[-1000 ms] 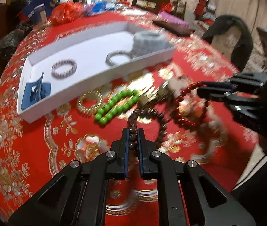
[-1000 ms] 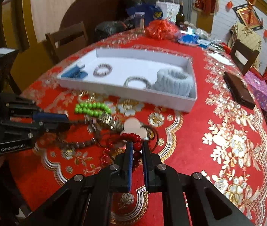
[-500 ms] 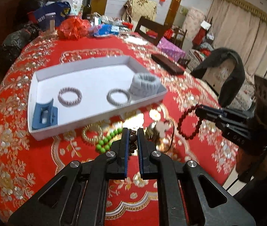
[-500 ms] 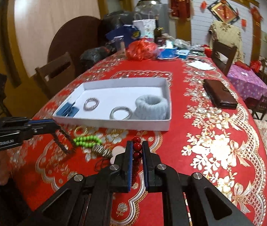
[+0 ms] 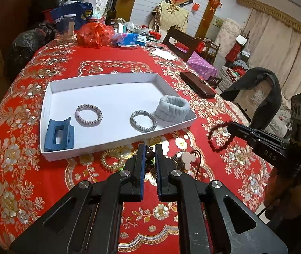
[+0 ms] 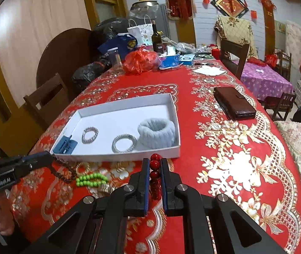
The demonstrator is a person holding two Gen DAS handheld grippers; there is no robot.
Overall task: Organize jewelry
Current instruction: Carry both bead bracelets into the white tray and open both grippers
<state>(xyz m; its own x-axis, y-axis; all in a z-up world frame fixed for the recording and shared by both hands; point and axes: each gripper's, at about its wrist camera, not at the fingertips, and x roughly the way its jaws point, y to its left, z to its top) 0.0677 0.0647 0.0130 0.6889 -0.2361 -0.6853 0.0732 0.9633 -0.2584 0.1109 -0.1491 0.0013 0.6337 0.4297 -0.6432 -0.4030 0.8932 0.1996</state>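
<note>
My left gripper point(image 5: 149, 148) is shut on a dark brown bead bracelet point(image 5: 149, 155) and holds it above the table; the bracelet hangs from it in the right wrist view point(image 6: 60, 169). My right gripper point(image 6: 155, 162) is shut on a red bead bracelet point(image 6: 155, 174), which dangles in the air in the left wrist view point(image 5: 219, 136). The white tray point(image 5: 116, 146) holds a blue hair clip point(image 5: 59, 134), two grey braided bracelets point(image 5: 89, 115) point(image 5: 143, 121) and a grey scrunchie point(image 5: 172, 108).
On the red tablecloth before the tray lie a gold coil bracelet point(image 5: 111, 160), a green bead bracelet point(image 6: 91, 178) and a white mouse-shaped charm point(image 5: 186, 156). A brown wallet point(image 6: 234, 102) lies at the right. Bags and a bottle point(image 6: 156, 37) crowd the far end.
Both grippers have risen from the jewelry pile, each lifting its bracelet off the table. The dark brown and red bracelets have come apart from the pile and from each other.
</note>
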